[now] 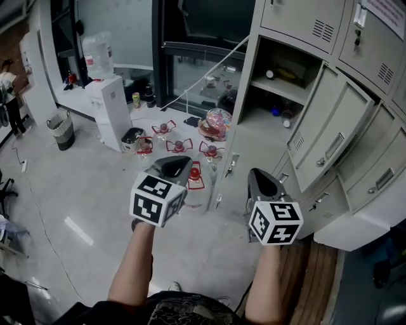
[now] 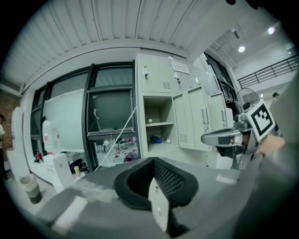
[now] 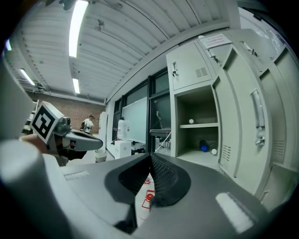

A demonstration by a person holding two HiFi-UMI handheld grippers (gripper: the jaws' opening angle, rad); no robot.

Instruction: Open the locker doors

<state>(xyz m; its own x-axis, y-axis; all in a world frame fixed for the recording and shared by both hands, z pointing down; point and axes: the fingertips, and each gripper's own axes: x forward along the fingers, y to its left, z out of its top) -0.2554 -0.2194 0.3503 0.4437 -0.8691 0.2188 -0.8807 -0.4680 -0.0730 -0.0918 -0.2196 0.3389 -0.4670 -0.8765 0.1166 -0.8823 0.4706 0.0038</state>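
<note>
A bank of pale grey lockers (image 1: 355, 95) fills the right side. One door (image 1: 330, 130) stands swung open with its handle (image 1: 334, 146) facing me; behind it the compartment (image 1: 285, 73) shows a shelf with small items. The doors beside it (image 1: 380, 174) and above it (image 1: 304, 19) are closed. My left gripper (image 1: 185, 162) and right gripper (image 1: 255, 172) hover side by side in front of the lockers, both shut and empty. The left gripper (image 2: 152, 161) looks at the open compartment (image 2: 156, 121). The right gripper (image 3: 150, 156) points past the open door (image 3: 243, 112).
On the floor ahead lie several red-and-clear objects (image 1: 181, 146). A white water dispenser (image 1: 108, 111) and a bin (image 1: 61, 129) stand at the left. A person (image 1: 9, 95) is at the far left. Dark glass panels (image 1: 203, 38) rise behind.
</note>
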